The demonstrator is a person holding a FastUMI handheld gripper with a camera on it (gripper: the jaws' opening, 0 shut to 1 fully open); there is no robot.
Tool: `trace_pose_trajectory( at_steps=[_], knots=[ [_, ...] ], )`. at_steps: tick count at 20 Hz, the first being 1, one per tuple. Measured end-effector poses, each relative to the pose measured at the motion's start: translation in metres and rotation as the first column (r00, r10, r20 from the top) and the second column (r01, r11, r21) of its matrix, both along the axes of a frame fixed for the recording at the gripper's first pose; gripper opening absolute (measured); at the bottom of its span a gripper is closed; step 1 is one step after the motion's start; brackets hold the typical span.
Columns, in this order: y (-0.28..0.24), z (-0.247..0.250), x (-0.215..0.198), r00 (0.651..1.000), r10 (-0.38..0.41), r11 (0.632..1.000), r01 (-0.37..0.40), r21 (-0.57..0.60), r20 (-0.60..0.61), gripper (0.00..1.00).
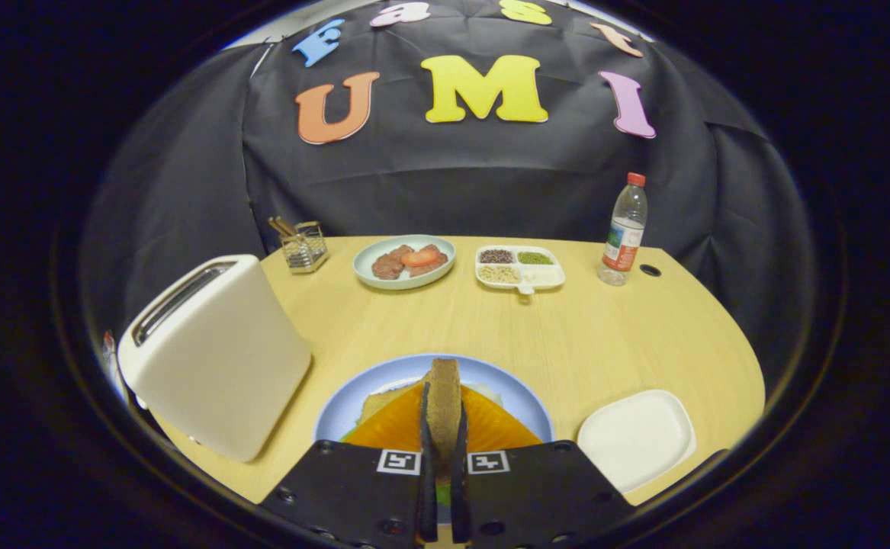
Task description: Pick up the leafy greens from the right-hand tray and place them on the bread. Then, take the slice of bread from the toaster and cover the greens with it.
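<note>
My gripper [442,457] is shut on a brown slice of bread [443,400], held upright and edge-on between the two fingers [425,457]. It hangs over a blue plate [525,408] just ahead of the fingers. On that plate lies an orange sheet-like layer [387,431] over a pale bread slice [376,398]. A bit of leafy green [441,496] peeks out low between the fingers. Left of the plate stands the white toaster [216,358], its slot [178,301] on top. The white tray [635,438] sits right of the plate.
At the table's far side are a pale plate with meat and tomato [404,261], a divided dish of grains [519,267], a water bottle [624,232] and a metal holder with sticks [303,245]. A small hole [650,270] lies by the bottle.
</note>
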State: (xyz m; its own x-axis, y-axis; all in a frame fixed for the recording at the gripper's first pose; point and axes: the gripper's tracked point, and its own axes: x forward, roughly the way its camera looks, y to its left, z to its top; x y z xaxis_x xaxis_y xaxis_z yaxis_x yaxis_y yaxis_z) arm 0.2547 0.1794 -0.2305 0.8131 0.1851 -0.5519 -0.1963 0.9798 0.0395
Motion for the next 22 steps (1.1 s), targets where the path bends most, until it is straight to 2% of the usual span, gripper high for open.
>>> trace_pose_trajectory(
  at_steps=[4,8,9,12,14,16,18,22],
  knots=[
    [-0.007,-0.018,0.002,0.999,0.016,1.000,-0.017,-0.018,-0.028,0.09],
    [-0.014,-0.022,0.001,1.000,0.013,0.997,-0.013,-0.072,0.000,0.11],
    [-0.015,-0.024,0.000,1.000,0.005,0.997,-0.004,-0.073,0.006,0.26],
    [-0.015,-0.025,0.000,0.999,-0.015,0.997,0.017,-0.074,0.033,0.28],
    [-0.015,-0.024,-0.001,0.999,-0.025,0.996,0.029,-0.083,0.046,0.38],
    [-0.022,-0.018,-0.001,0.995,-0.066,0.993,0.073,-0.090,0.075,0.44],
    [-0.026,-0.018,-0.003,0.992,-0.094,0.992,0.101,-0.081,0.082,0.58],
    [-0.026,0.009,-0.016,0.984,-0.101,0.993,0.109,-0.051,0.144,0.86]
  ],
)
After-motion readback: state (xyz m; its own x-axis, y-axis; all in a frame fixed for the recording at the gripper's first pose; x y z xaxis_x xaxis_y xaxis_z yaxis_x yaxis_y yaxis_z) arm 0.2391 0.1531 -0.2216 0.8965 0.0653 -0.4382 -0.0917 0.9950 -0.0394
